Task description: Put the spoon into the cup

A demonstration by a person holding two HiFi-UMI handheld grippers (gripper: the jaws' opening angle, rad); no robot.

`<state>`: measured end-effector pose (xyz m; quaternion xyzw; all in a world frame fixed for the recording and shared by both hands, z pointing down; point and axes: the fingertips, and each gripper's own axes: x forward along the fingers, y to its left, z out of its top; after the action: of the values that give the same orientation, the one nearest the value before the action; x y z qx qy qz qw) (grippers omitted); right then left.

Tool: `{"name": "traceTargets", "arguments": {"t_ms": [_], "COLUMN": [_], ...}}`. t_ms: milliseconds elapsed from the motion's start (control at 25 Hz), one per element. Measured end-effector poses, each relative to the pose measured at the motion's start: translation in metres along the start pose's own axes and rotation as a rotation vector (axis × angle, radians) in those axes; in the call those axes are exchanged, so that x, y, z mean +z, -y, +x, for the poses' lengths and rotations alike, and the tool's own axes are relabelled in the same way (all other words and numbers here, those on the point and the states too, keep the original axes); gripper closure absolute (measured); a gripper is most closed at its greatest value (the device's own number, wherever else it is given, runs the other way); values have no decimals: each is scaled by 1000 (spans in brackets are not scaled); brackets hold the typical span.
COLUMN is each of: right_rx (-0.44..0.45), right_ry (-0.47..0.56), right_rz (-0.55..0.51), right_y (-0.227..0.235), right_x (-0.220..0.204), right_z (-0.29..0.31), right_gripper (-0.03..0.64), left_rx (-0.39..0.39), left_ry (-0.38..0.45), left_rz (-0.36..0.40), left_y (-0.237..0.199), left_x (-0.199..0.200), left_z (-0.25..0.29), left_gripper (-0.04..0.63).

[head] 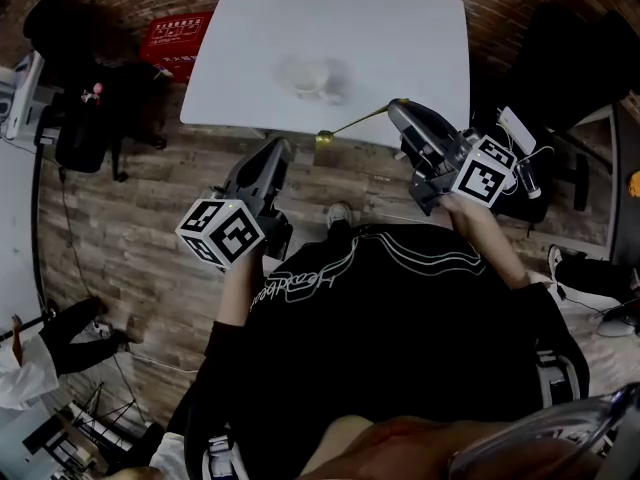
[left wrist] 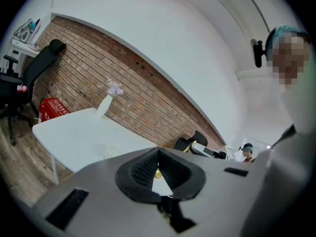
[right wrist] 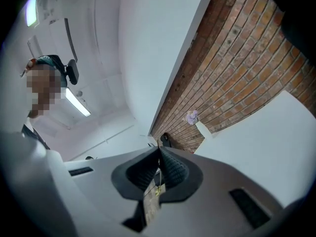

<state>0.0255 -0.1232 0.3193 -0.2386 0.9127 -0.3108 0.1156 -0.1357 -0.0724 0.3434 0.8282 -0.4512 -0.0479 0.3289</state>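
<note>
The white table (head: 400,38) bears a pale, blurred cup (head: 315,76) near its front edge. A thin gold spoon (head: 355,123) sticks out leftward from my right gripper (head: 397,106), which is shut on its handle and hangs over the table's front right edge. In the right gripper view the gold handle (right wrist: 157,184) shows between the closed jaws of that gripper (right wrist: 159,149). My left gripper (head: 282,148) is held short of the table's front edge, below the cup. Its jaws meet at the tips (left wrist: 158,154) with nothing gripped. The spoon's bowl (left wrist: 158,173) glints beyond them.
A vase with pale flowers (left wrist: 114,89) stands at the table's far edge by the brick wall (left wrist: 148,98). A red crate (head: 175,43) and a black office chair (head: 90,78) stand left of the table. Another person (head: 25,368) is at the lower left on the wooden floor.
</note>
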Motion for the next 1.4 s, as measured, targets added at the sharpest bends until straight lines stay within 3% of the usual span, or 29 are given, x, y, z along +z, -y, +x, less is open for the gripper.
{"name": "traceTargets", "arguments": {"t_ms": [160,600,1000,1400], "right_rx": [-26,-62,-108,-114], "right_ry": [17,22,-52,-132], "right_rz": [-5,-63,-32,-39], "right_y": [17,33,104,145], "right_x": [3,3,-1,-12], "right_z": [20,27,74,111], "right_gripper": [617,617,617,617], "left_rx": [-1,-17,33,105], "left_ry": [-9,-44,-96,-89], "left_rz": [-9,-20,-68,-114], "left_y": [-28,-40,-81,-108], "left_x": [10,-3,6,10], "left_z": [9,28,71,83], "left_gripper": [591,591,591,591]}}
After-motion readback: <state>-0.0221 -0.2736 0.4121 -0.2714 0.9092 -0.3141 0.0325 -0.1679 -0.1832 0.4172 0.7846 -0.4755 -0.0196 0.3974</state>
